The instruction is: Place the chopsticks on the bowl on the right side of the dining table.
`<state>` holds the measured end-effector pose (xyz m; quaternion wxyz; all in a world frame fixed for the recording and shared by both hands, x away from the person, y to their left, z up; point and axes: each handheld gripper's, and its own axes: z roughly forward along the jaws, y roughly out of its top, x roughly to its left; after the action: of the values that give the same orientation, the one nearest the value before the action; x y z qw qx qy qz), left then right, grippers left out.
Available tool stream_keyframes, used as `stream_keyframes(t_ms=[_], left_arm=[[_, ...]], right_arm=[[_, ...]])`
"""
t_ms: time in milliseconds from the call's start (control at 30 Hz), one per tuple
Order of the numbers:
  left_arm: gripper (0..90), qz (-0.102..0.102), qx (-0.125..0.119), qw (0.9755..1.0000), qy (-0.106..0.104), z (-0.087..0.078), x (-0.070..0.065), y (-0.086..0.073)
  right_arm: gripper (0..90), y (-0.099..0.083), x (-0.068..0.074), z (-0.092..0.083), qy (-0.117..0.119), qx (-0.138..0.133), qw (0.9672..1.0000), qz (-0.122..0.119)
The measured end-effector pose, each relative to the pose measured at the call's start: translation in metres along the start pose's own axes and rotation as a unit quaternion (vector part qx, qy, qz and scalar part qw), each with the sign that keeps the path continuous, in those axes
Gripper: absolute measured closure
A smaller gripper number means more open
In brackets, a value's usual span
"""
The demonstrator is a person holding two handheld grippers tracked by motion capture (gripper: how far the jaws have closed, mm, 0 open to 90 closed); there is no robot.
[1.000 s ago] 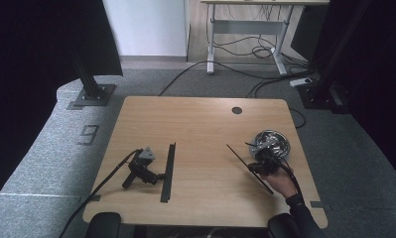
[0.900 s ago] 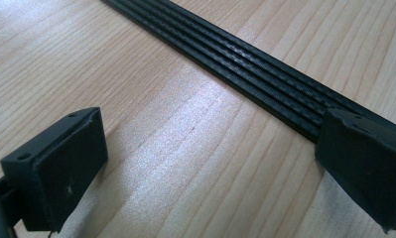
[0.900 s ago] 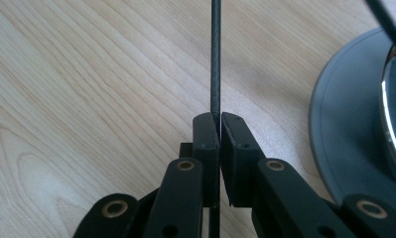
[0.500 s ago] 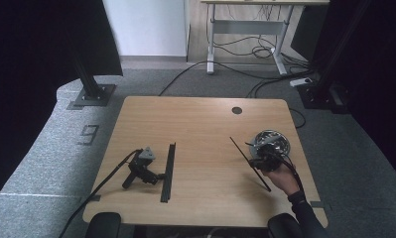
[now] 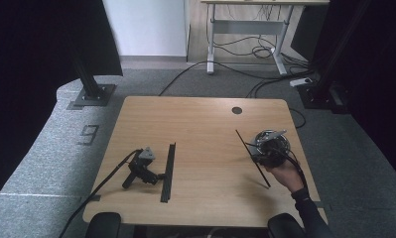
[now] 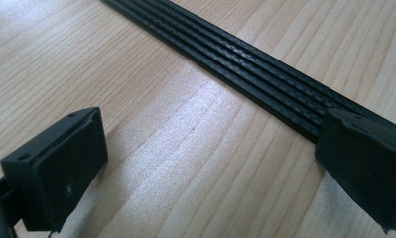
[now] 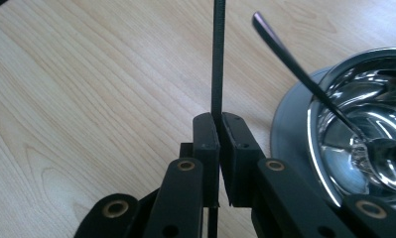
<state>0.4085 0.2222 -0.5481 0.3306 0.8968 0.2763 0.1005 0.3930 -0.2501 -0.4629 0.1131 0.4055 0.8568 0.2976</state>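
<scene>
Strip (image 7: 218, 54) of thin black plastic stands pinched edge-on between the two pads of the right gripper (image 7: 219, 130), which are pressed together on it, the strip running up and away from the jaws above the wooden table (image 7: 86, 89). In the high view the same strip slants across the table's right side, held by the person's hand (image 5: 285, 174). Just beside it sits a shiny metal bowl (image 7: 369, 114) on a plate, with a spoon (image 7: 304, 74) leaning in it. On the table's left lies the left gripper (image 6: 205, 163) (no hand on it), its jaws wide apart on nothing, beside a ribbed black strip (image 6: 245, 59) lying flat.
</scene>
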Motion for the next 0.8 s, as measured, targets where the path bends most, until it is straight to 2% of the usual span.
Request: stream_keyframes(t_ms=[233,367,800], left_arm=[[0.0,0.0,0.0,1.0,0.0,0.0,0.0,0.0],[0.0,0.0,0.0,1.0,0.0,0.0,0.0,0.0],[0.0,0.0,0.0,1.0,0.0,0.0,0.0,0.0]], right_arm=[[85.7,0.002,-0.005,-0.011,-0.008,-0.009,0.9999,0.005],[85.7,0.004,-0.01,-0.017,-0.022,-0.009,0.9997,0.004],[85.7,0.002,-0.041,-0.015,-0.068,0.018,0.9971,0.028]])
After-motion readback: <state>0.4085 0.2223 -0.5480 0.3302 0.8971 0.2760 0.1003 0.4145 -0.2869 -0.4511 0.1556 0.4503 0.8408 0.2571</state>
